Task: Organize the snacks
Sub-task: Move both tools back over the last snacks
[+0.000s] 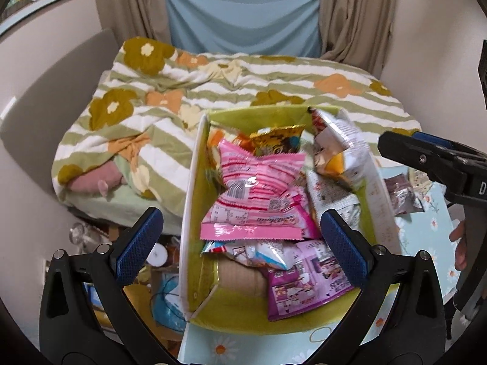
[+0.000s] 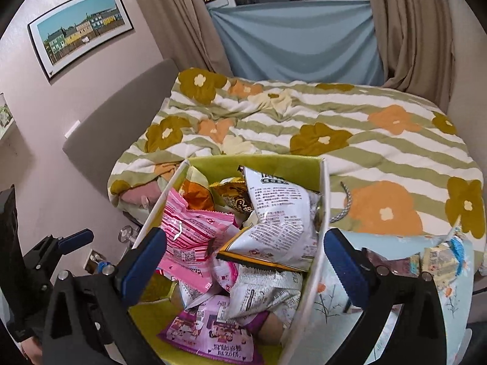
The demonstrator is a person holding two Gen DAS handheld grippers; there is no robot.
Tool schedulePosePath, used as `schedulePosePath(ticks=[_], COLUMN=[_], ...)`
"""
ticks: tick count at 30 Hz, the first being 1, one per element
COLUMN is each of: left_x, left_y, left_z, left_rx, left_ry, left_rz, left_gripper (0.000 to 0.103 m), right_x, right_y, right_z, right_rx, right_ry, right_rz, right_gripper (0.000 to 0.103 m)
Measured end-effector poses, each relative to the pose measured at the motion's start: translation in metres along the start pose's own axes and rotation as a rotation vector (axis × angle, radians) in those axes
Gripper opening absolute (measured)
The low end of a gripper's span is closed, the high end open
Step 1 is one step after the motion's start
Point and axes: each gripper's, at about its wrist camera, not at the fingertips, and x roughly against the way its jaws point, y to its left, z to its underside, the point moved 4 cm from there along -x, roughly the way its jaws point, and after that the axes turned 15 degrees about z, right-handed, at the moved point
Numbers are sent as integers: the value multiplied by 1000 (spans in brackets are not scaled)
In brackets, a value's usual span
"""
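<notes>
Both fingers (image 1: 242,245) (image 2: 245,255) released above snack box (image 1: 194,200); floral tablecloth (image 1: 426,222), striped bed (image 2: 365,152), curtains (image 2: 411,30).

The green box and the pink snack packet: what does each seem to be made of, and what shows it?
Green box: probably cardboard with a glossy green lining; thin, stiff, white-edged walls.
Pink snack packet: probably shiny plastic film; it crinkles, glints, and has zigzag-cut sealed ends.
</notes>
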Motion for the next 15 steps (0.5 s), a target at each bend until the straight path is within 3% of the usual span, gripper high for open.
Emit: schedulePosePath(ticks=[8, 15], left_x=[7, -8], left_y=[-42, -95], left_z=[-8, -7], left_rx=[-63, -121], left_ry=[-22, 8], left_rz=[99, 169], left_gripper=[103, 103], right_x=[52, 88], right_y=[-43, -103], right_z=[13, 27], right_rx=[-78, -155], right_ry=[-38, -57], right_rz=[58, 192], right_gripper=[103, 103])
